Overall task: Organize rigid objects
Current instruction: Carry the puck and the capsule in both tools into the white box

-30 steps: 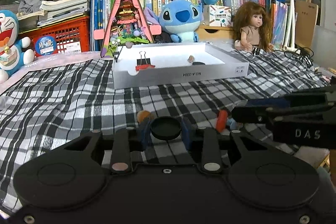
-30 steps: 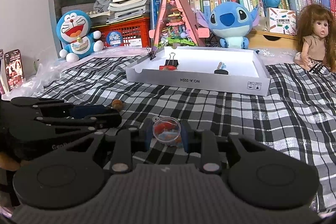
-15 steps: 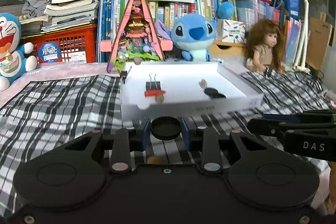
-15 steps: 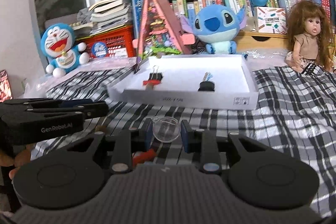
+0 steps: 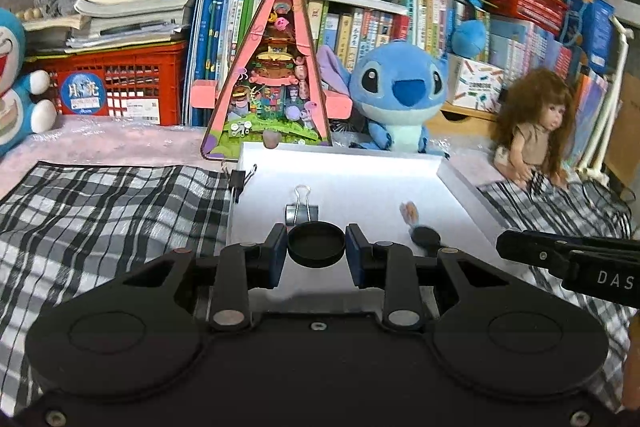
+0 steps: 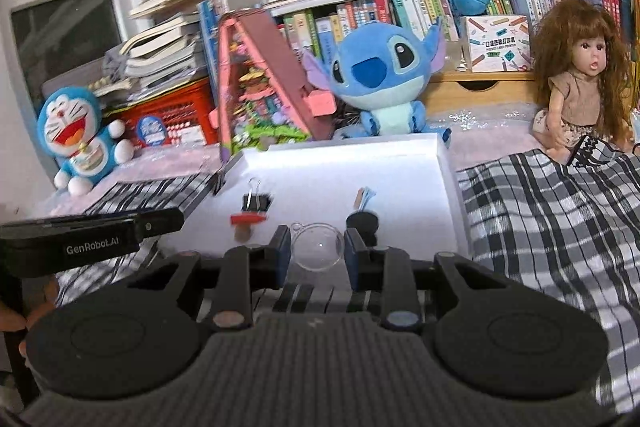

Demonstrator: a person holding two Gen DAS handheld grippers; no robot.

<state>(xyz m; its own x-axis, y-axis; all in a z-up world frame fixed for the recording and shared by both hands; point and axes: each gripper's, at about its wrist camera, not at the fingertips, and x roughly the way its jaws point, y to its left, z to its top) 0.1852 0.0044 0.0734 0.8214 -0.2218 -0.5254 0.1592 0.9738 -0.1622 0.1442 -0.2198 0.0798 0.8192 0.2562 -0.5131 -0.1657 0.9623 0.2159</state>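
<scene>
I am holding the left gripper [image 5: 316, 254] over the near edge of the white tray [image 5: 460, 175], its jaws pinching a round black lid [image 5: 316, 245] by the rim. I am holding the right gripper [image 6: 316, 251] at the same near edge, its jaws pinching a clear round cup [image 6: 317, 246]; through the cup I am seeing nothing inside.

In the left view, a binder clip [image 5: 303, 209] is lying in the tray at 12 o'clock from the lid, just beyond it. A small black disc [image 5: 426, 237] is sitting at 3 o'clock from the lid, with a pale blurred item [image 5: 409, 211] just behind it; I cannot tell what that item is. Another clip [image 5: 239, 181] is gripping the tray's left wall at 11 o'clock. The right gripper's finger is showing at 3 o'clock, well apart from the lid.

In the right view, a red piece [image 6: 248, 217] is lying just in front of the binder clip at 10 o'clock from the cup. The left gripper is entering at 9 o'clock.

The tray is resting on a checked cloth [image 6: 560, 219]. Beyond the tray's far wall, a Stitch plush [image 5: 400, 95] and a pink triangular toy house [image 5: 276, 79] are standing upright. A doll [image 6: 576, 83] is sitting at 2 o'clock, clear of the tray.
</scene>
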